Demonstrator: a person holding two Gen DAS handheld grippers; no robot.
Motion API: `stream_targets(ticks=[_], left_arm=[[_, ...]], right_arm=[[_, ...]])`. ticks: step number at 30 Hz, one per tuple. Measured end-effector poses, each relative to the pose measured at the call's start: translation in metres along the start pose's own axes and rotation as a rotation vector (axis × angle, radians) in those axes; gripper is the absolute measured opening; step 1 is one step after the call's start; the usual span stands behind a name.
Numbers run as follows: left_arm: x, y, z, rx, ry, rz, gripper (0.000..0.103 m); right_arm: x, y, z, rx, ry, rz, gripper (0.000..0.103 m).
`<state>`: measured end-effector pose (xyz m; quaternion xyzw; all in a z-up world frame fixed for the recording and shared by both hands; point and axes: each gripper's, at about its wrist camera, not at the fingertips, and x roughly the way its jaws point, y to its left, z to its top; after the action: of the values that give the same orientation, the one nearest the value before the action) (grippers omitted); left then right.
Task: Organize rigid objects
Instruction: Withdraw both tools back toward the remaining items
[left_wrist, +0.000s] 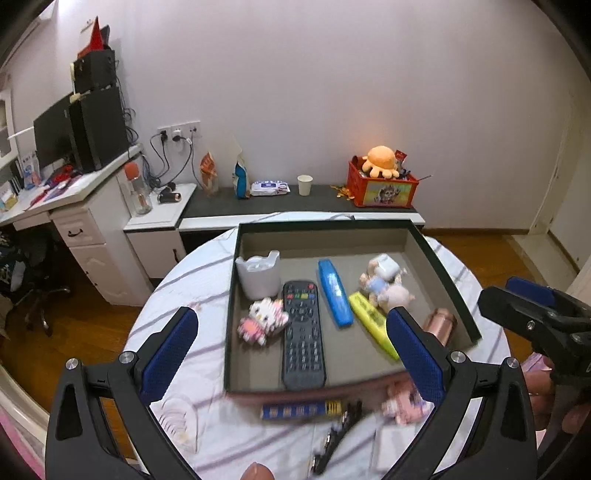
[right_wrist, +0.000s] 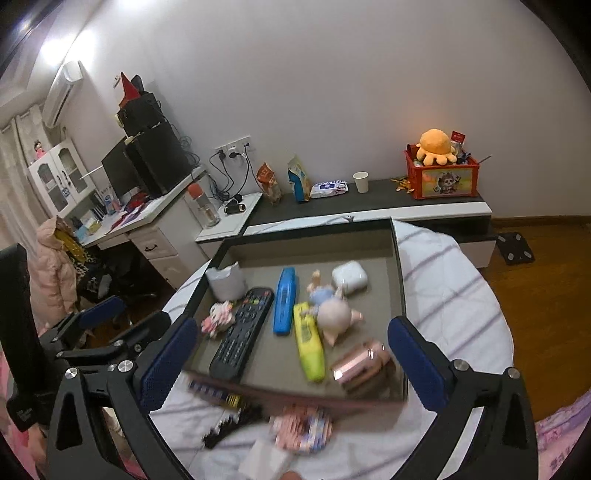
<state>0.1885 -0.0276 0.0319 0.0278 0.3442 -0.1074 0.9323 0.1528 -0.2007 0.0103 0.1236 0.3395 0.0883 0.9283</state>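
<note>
now both grippers spread wide and empty, left gripper (left_wrist: 291, 354), right gripper (right_wrist: 291, 363), tray (left_wrist: 443, 273) holding remote (left_wrist: 303, 332)

The tablecloth (left_wrist: 207, 373) was white with thin purple-grey stripes. The tray (left_wrist: 232, 295) was dark-rimmed, grey inside. In it lay a black remote (left_wrist: 303, 334) with coloured buttons, a blue case (left_wrist: 334, 293), a yellow-green highlighter (right_wrist: 309, 341), a rose-gold tube (right_wrist: 360, 363) — and a pink-and-white block figure (left_wrist: 261, 320). Both grippers' pads (left_wrist: 168, 354) were blue.

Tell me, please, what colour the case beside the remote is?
The case is blue, clearest in the left wrist view.
</note>
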Motion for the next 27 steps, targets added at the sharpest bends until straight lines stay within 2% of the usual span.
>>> stream_targets(ticks=[8,14,21,27], left_arm=[[-0.032,0.005,-0.047,-0.03,0.015,0.011,0.103],[-0.04,0.008,-0.076,-0.069,0.037,0.025,0.103],[-0.049,0.007,-0.096,-0.076,0.037,0.063,0.103],[-0.046,0.008,-0.109,-0.076,0.061,0.069,0.103]], right_arm=[[-0.023,0.009,-0.048,-0.025,0.034,-0.058,0.103],[-0.036,0.018,-0.065,-0.057,0.041,-0.104,0.103],[-0.046,0.027,-0.078,-0.089,0.043,-0.142,0.103],[-0.041,0.025,-0.097,-0.1,0.096,-0.184,0.103]])
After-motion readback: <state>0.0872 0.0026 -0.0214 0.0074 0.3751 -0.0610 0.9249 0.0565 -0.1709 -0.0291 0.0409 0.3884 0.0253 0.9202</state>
